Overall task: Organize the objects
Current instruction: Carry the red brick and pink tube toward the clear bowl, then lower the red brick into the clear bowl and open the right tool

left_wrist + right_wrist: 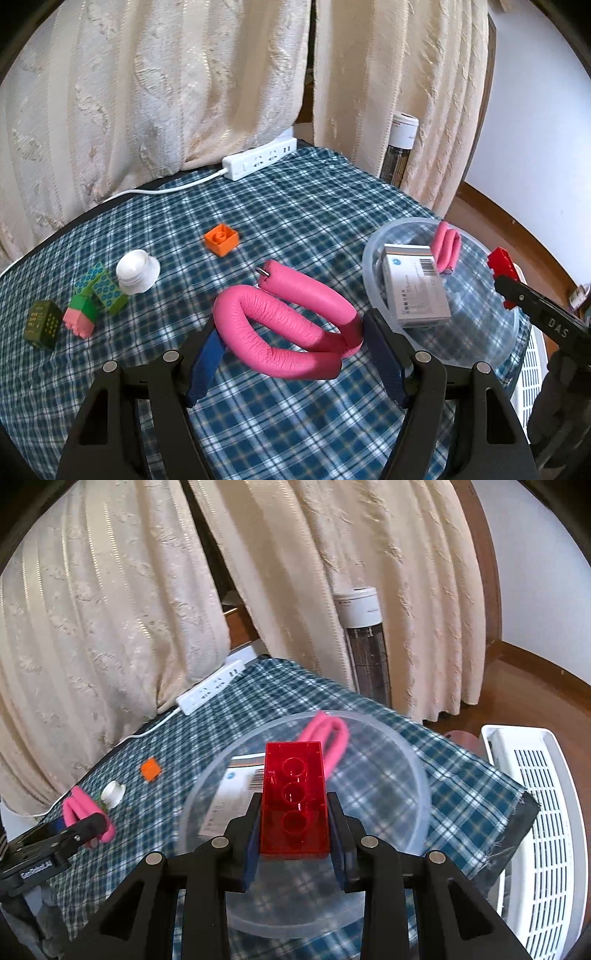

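1. Left wrist view: left gripper point(291, 354) clamped on a folded pink padded tube point(284, 325), blue pads pressing its bent loop from both sides, lifted above the plaid tablecloth point(295, 424); beside it to the right, a clear plastic bowl point(373, 280) already holding a white barcoded box point(415, 291) and a second pink tube point(447, 247); at the right edge, the right gripper point(508, 284) with a red brick point(500, 264) over the bowl's far side; left on the cloth: an orange brick point(221, 240), a white cap point(136, 271), a cluster of green and pink blocks point(94, 299), a dark green block point(42, 325); white power strip point(258, 162) at the back near the curtain point(147, 92).

2. Right wrist view: right gripper point(295, 834) closed tight on the translucent red brick point(294, 805), held by its long sides directly above the clear plastic bowl point(421, 775); box and pink tube visible inside; left gripper point(94, 825) at lower left carrying its pink tube point(75, 808) near the white cap point(112, 794).

3. Progress, judged: two items binned, two more in hand and close to release; roughly five loose pieces remaining on the cloth; about halfway.
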Motion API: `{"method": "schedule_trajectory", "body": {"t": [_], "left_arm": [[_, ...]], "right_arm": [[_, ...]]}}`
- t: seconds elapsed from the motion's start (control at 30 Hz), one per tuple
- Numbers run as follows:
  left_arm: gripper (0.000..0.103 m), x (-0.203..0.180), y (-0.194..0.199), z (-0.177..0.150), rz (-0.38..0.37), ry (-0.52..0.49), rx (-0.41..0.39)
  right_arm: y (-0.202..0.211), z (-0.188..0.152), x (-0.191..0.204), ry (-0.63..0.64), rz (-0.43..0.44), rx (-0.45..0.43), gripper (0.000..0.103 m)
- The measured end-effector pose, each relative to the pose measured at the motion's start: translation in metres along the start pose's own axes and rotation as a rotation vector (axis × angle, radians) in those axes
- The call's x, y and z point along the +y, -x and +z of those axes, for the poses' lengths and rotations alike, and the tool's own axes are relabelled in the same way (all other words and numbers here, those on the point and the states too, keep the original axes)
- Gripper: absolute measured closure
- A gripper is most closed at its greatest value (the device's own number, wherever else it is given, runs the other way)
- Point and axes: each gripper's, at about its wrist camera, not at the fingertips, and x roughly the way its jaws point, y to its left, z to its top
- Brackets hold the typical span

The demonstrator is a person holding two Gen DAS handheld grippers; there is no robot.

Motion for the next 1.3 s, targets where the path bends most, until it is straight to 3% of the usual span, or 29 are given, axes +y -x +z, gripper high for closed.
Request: {"method": "schedule_trajectory", "body": {"t": [0.73, 1.3], "left_arm": [[0.029, -0.041, -0.019, 0.014, -0.02, -0.066, 0.029], [0.029, -0.065, -0.027, 0.014, -0.038, -0.106, 0.042]], "right_arm": [[-0.034, 0.009, -0.028, 0.0, -0.065, 0.031, 0.069], [-0.026, 0.012, -0.035, -0.004, -0.047, 0.003, 0.064]]}}
